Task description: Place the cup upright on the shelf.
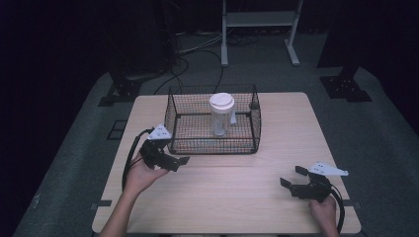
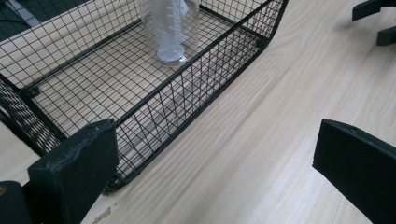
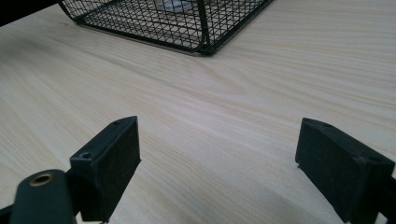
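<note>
A: Right, both hands are at the near edge of the wooden table (image 1: 276, 197), and the left gripper (image 1: 178, 160) sits just beside the near left corner of the black wire basket (image 1: 213, 143), jaws spread wide with nothing between them.

B: And from the left gripper view that corner of the basket is right in front of its jaws, close but not touching.

A: Inside the basket stands a clear plastic cup (image 1: 221, 116), upright, a white lid (image 1: 221, 101) on top, roughly at the middle of the mesh floor.

B: Over at the near right corner of the table, the right gripper (image 1: 291, 177) is released too, jaws apart, bare tabletop showing between them in the right gripper view.

A: It's well apart from the basket, which reaches toward the table's far edge.

B: Neither gripper touches the cup. Beyond the table, cables (image 1: 197, 47) trail across a grey floor (image 1: 385, 128).
</note>
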Demonstrator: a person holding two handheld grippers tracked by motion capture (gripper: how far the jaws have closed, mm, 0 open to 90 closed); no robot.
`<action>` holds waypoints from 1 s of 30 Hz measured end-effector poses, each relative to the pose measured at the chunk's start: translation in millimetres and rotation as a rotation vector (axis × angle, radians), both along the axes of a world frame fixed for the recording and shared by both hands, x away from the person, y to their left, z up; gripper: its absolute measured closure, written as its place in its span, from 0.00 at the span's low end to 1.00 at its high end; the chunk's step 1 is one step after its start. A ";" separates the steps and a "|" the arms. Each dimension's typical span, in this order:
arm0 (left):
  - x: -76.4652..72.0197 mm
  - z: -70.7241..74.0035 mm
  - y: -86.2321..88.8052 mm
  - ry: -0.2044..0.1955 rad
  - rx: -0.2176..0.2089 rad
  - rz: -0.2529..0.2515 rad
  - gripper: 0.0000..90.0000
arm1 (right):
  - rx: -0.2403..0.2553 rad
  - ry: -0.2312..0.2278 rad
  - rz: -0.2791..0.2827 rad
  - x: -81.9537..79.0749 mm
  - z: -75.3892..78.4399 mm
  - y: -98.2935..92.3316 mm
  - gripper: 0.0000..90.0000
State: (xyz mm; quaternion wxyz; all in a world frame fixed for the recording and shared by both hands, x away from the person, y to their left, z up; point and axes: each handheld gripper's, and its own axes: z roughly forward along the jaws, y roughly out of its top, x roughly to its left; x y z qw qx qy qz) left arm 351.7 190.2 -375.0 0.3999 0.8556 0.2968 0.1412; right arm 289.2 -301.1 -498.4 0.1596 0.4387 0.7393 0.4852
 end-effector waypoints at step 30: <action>-34.6 -30.2 29.0 -0.032 -0.051 0.042 0.00 | -0.004 0.000 -0.004 -0.2 0.0 0.5 0.14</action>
